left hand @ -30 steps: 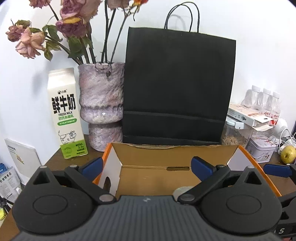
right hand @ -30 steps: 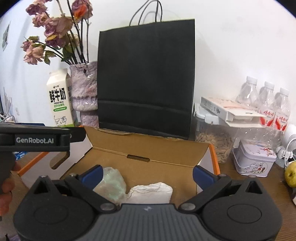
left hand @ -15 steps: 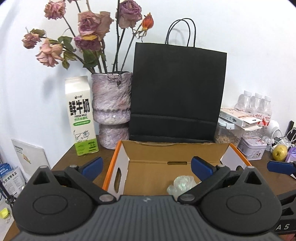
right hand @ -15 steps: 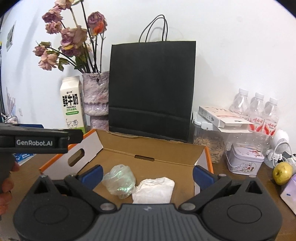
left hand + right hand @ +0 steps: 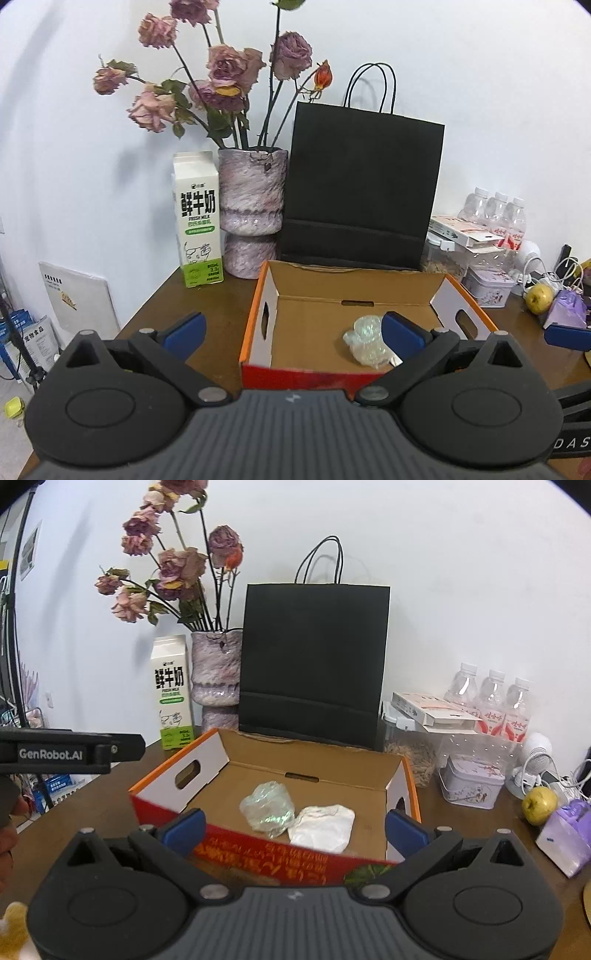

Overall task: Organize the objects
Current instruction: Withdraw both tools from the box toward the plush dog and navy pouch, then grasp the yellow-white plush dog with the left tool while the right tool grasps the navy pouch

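Observation:
An open cardboard box [image 5: 402, 794] with orange rim and red front stands on the brown table; it also shows in the left wrist view [image 5: 258, 317]. Inside lie a crumpled clear plastic wad [image 5: 267, 808] and a crumpled white paper wad [image 5: 321, 827]. The plastic wad also shows in the left wrist view [image 5: 365, 339]. My left gripper [image 5: 291, 332] is open and empty, in front of the box. My right gripper [image 5: 293, 829] is open and empty, in front of the box.
Behind the box stand a milk carton [image 5: 197, 225], a vase of dried roses [image 5: 251, 206] and a black paper bag [image 5: 358, 195]. To the right are water bottles [image 5: 491, 701], a small tin [image 5: 472, 782], a green apple [image 5: 539, 805] and a purple packet [image 5: 565, 834].
Both grippers have pulled back and up from the box; the box, bag and flowers now look smaller and farther. Both stay open and empty.

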Available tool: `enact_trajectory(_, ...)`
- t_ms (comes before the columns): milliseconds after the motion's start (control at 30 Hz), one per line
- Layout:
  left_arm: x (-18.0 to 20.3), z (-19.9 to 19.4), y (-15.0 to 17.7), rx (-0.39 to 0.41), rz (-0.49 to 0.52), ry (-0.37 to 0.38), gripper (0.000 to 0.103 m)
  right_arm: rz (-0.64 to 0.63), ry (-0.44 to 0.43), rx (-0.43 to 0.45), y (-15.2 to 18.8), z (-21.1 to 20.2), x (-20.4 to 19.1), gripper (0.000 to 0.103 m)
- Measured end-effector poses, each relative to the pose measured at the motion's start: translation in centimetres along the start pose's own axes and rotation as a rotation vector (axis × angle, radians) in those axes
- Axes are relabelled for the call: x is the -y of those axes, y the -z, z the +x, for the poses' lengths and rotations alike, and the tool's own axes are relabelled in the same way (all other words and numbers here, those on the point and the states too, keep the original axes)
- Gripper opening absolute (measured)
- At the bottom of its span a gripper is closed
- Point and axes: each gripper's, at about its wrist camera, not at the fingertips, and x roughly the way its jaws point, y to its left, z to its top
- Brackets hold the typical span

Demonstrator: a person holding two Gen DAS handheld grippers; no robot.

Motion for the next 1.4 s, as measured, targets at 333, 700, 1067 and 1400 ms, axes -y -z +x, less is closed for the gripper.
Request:
enact_trajectory(333, -1.4, -4.3, 2.5, -0.001, -0.007, -0.007, 0.103, -0.001, 0.007, -0.005, 2.6, -4.0, -1.7, 0.103)
enact_trajectory(700, -4.0, -8.7, 5.2, 0.010, -0.003, -0.007, 0.103, -0.022, 0.019, 0.001, 6.5, -7.8, -4.0, 0.103)
enact_trajectory(1067, -6.4, -12.7, 9.5, -0.006, 0.042, -0.004, 0.103, -0.003, 0.018, 0.009, 10.8, -11.5, -5.4, 0.103)
enact_trajectory(1400, -8.3, -15.2, 13.7, -0.031, 0.030, 0.045, 0.103, 0.005, 0.046, -0.003, 13.6, -13.3, -5.3, 0.103)
